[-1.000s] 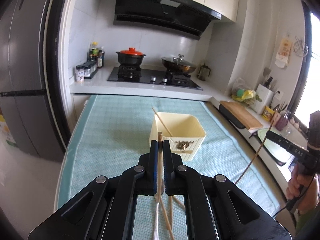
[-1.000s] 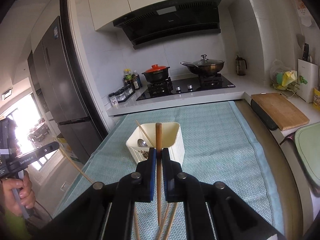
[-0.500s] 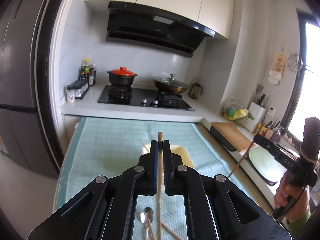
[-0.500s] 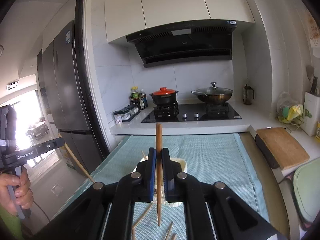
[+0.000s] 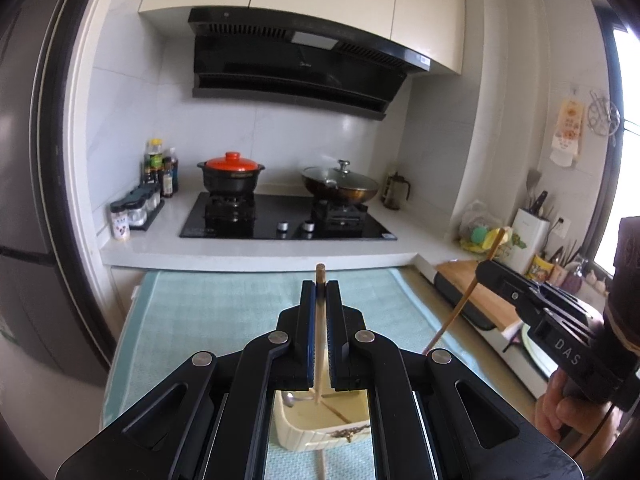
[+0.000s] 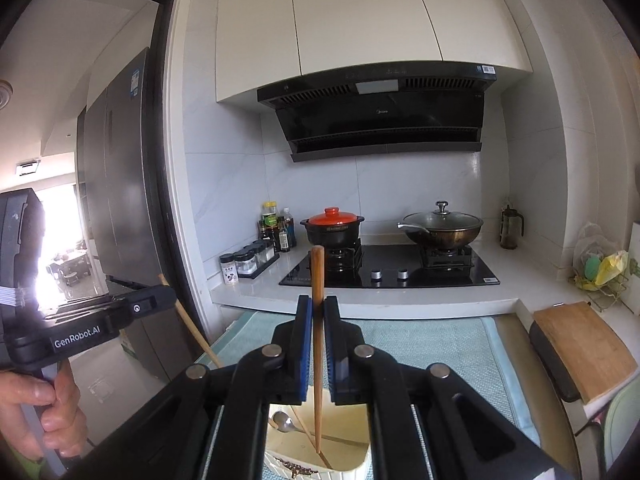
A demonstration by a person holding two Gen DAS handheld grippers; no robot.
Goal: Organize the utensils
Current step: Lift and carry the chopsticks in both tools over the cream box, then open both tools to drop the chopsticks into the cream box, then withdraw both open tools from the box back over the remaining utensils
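My left gripper is shut on a pale wooden chopstick, held upright with its lower tip over the cream utensil box. My right gripper is shut on a darker wooden chopstick, also upright, its tip inside the same cream box. The box holds a metal spoon and another chopstick. Each gripper shows in the other's view: the right one at the right edge, the left one at the left edge.
A teal mat covers the counter under the box. Behind it are a stove with a red-lidded pot and a wok, spice jars at the left, a cutting board at the right, and a fridge at the left.
Both grippers rose and moved forward over the cream box, tilting down so the box now lies beneath the jaws. The loose chopsticks on the mat have left view.
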